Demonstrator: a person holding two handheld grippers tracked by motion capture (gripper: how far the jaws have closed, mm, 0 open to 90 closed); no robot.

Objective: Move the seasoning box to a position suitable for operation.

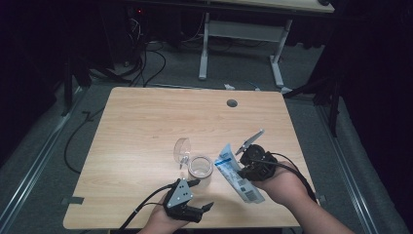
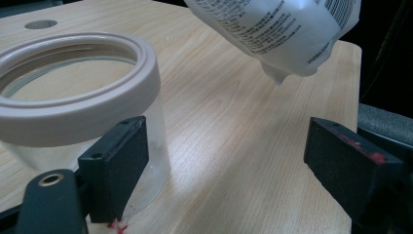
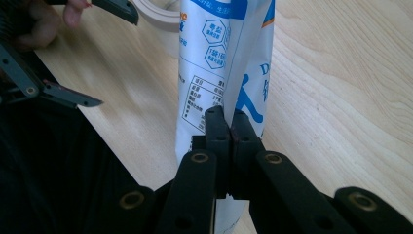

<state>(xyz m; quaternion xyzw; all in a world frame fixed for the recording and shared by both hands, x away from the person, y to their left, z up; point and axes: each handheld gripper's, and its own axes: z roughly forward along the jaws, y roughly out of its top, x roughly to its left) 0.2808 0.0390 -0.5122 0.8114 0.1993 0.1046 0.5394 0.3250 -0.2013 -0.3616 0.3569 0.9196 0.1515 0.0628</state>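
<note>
Two grippers, right gripper (image 3: 229,122) clamped on blue-printed white pouch (image 3: 219,63), text unreadable, left gripper (image 2: 226,161) jaws apart beside jar (image 2: 73,92).

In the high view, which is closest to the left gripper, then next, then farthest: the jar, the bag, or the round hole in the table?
1. Clear jar, just beyond the left gripper.
2. White-and-blue bag, to its right.
3. Round hole, far side of the table.

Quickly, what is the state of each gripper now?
Left gripper: open, one jaw beside the clear jar.
Right gripper: closed on the white and blue pouch.
</note>
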